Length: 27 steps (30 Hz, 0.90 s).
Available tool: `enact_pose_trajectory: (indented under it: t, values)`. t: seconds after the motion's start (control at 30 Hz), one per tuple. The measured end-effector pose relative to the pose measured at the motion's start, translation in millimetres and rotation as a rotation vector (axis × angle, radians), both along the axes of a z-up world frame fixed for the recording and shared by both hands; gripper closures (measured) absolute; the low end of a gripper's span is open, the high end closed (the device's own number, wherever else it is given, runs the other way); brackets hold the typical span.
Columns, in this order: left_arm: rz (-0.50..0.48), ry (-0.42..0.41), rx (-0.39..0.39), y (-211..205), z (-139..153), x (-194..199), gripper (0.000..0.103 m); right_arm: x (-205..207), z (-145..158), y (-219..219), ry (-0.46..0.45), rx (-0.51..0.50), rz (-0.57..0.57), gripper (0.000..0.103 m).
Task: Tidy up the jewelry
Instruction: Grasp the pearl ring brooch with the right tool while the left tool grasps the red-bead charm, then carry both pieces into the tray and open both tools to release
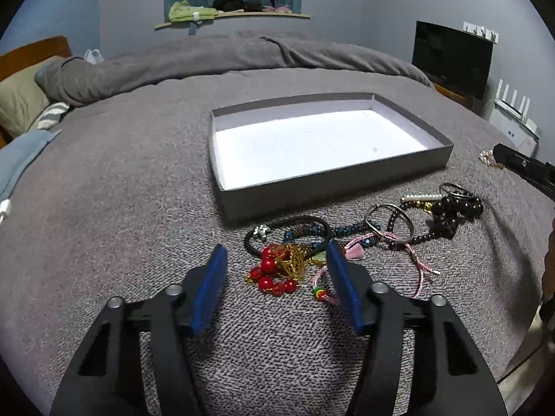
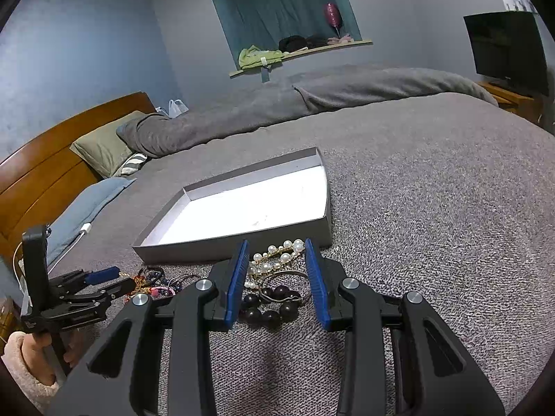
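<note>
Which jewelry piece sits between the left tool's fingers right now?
The red bead and gold chain piece. It alone lies in the gap of the left tool; the dark bead bracelet and pearls lie off to the right.

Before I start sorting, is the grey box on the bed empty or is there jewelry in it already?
Empty. The grey box shows only its bare white bottom in both views; the jewelry pile lies outside it on the blanket.
</note>
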<state>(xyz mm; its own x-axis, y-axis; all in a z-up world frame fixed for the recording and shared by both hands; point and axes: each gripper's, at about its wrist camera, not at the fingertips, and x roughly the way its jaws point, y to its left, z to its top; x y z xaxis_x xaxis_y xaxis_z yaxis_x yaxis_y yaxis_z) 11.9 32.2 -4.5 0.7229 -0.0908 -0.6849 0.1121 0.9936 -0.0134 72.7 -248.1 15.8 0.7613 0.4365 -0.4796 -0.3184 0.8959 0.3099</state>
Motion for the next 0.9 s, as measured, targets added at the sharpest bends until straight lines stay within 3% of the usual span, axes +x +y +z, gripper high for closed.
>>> enact_pose_trajectory:
  t: [0.17, 0.23, 0.4, 0.73, 0.8, 0.9]
  values:
    - [-0.003, 0.008, -0.004, 1.2, -2.5, 3.9, 0.068, 0.2, -0.2, 0.6, 0.002, 0.004, 0.006, 0.069]
    - [-0.009, 0.016, -0.006, 1.0, -3.5, 4.8, 0.082, -0.2, 0.0, 0.0, -0.001, 0.005, 0.004, 0.069]
    - [-0.017, -0.012, -0.022, 1.8, 2.1, 0.9, 0.099, 1.7, -1.6, -0.8, 0.007, 0.014, 0.006, 0.069]
    - [0.011, -0.124, -0.098, 17.2, 32.2, -17.3, 0.100, 0.7, 0.1, -4.7, -0.001, 0.032, -0.008, 0.071]
    - [0.017, -0.151, -0.096, 19.4, 40.6, -20.4, 0.100, 2.7, -1.0, -3.1, 0.009, 0.029, 0.001, 0.095]
    - [0.018, -0.181, -0.104, 21.7, 52.9, -23.2, 0.101, 5.8, -3.8, -0.5, 0.025, 0.021, -0.002, 0.095]
